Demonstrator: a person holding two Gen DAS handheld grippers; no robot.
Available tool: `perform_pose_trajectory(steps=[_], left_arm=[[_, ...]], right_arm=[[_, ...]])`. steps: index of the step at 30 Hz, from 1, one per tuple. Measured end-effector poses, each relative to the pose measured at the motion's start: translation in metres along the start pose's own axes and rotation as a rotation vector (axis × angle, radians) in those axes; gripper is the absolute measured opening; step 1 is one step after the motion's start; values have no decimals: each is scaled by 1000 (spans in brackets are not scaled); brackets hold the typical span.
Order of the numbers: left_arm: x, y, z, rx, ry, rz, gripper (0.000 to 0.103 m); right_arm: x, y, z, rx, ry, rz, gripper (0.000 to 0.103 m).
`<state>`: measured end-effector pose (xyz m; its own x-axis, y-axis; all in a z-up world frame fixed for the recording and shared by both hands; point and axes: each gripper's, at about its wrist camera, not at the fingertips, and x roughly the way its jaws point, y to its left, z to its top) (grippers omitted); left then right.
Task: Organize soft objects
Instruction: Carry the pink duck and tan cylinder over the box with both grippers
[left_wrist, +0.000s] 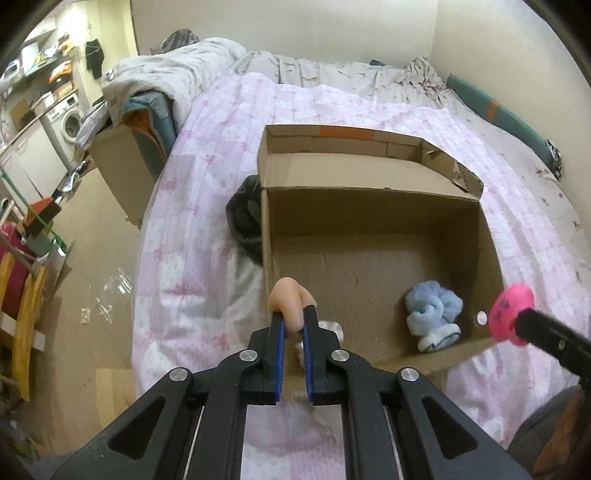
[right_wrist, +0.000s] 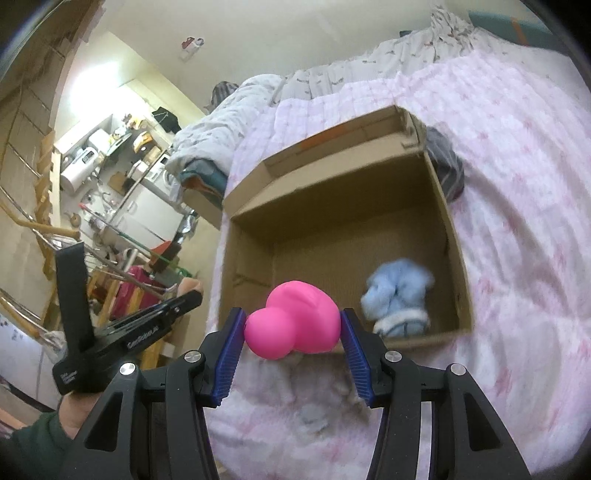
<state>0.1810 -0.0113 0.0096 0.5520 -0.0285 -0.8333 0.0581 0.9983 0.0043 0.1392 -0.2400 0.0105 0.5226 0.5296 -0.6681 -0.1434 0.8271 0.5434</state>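
- Sitting on the pink quilted bedspread (left_wrist: 207, 155), the open cardboard box (left_wrist: 373, 206) serves as the collecting place, and it holds one clear item so far: a fluffy light-blue plush (left_wrist: 432, 314) lying at the box's near right corner, against the front wall.
- A small white fluffy thing (left_wrist: 332, 326) shows just behind the left gripper's fingers near the box's front wall; whether it lies inside the box cannot be told.
- Pinched between the narrow-set fingers of the left gripper (left_wrist: 293, 317) is a soft peach-coloured squishy toy (left_wrist: 290, 299), held above the box's near left corner and not yet let go.
- The right gripper (right_wrist: 293, 332) has its blue-padded fingers spread wide around a bright pink squishy toy (right_wrist: 295, 321), pressing on both its sides; it hangs just over the box's front wall, close to the light-blue plush.
- Judging by this, the task looks partly done: one plush is stowed, and two toys are at the box's rim awaiting release.
- Left outside the box is a dark grey bundle of cloth (left_wrist: 245, 218) touching its left wall; it probably belongs inside too.
- Both drops look easy, since the box floor beneath is mostly bare.
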Motion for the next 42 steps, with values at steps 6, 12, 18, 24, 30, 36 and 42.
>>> perform_pose_trajectory(steps=[6, 12, 18, 24, 30, 36, 42], left_arm=[[22, -9, 4, 18, 6, 11, 8], [36, -14, -2, 18, 13, -4, 8], [49, -14, -10, 8, 51, -27, 8], [52, -20, -15, 24, 50, -21, 9], [56, -19, -17, 24, 61, -9, 9], [57, -16, -17, 9, 60, -7, 9], [58, -18, -18, 22, 69, -8, 14]], right_arm=[[24, -6, 22, -43, -3, -38, 55], [42, -23, 13, -14, 8, -53, 55], [61, -36, 2, 13, 64, -80, 55], [74, -32, -6, 13, 116, -95, 55], [80, -32, -10, 9, 137, -107, 55], [77, -31, -9, 8, 121, -99, 55], [76, -32, -8, 15, 110, -99, 55]])
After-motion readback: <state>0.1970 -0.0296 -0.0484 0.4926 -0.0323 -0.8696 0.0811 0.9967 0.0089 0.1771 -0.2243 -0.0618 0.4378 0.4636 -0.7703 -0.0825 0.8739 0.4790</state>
